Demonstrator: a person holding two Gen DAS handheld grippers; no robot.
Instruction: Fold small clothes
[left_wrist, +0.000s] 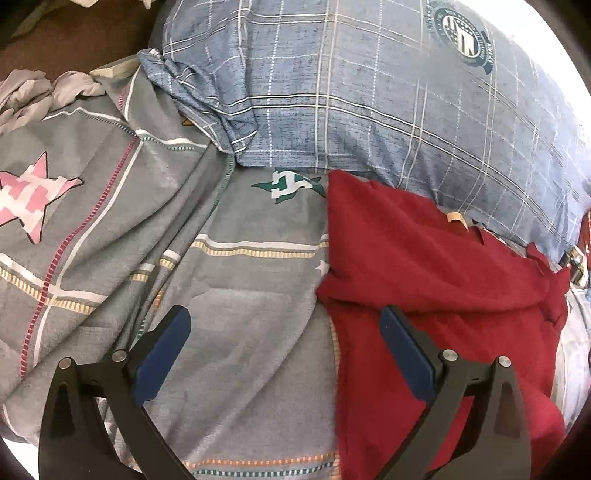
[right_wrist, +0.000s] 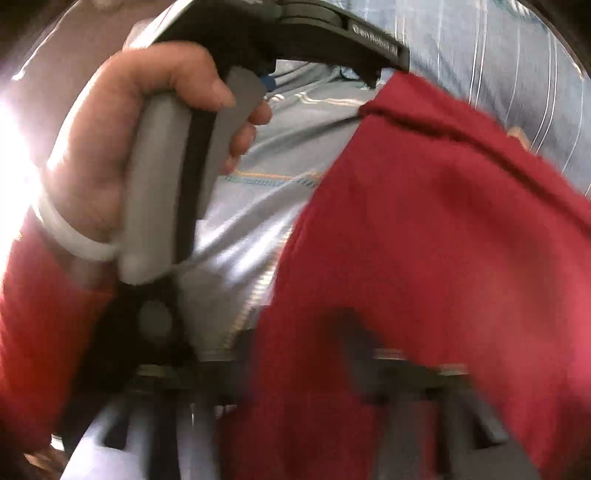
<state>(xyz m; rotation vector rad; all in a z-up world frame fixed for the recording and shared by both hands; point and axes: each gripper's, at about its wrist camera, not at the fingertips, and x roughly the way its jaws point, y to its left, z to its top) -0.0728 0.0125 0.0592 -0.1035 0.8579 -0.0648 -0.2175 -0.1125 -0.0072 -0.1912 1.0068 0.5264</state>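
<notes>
A small dark red garment lies on the grey patterned bedsheet, at the right of the left wrist view. My left gripper is open just above the garment's left edge, one blue-padded finger over the sheet, the other over the red cloth. In the right wrist view the red garment fills the frame close up and drapes over my right gripper, whose fingers are blurred and mostly hidden at the bottom. The person's hand holding the left gripper's handle shows at the upper left.
A blue plaid pillow lies behind the garment. Crumpled pale grey cloth sits at the far left by a dark brown surface. A metal buckle shows at the right edge.
</notes>
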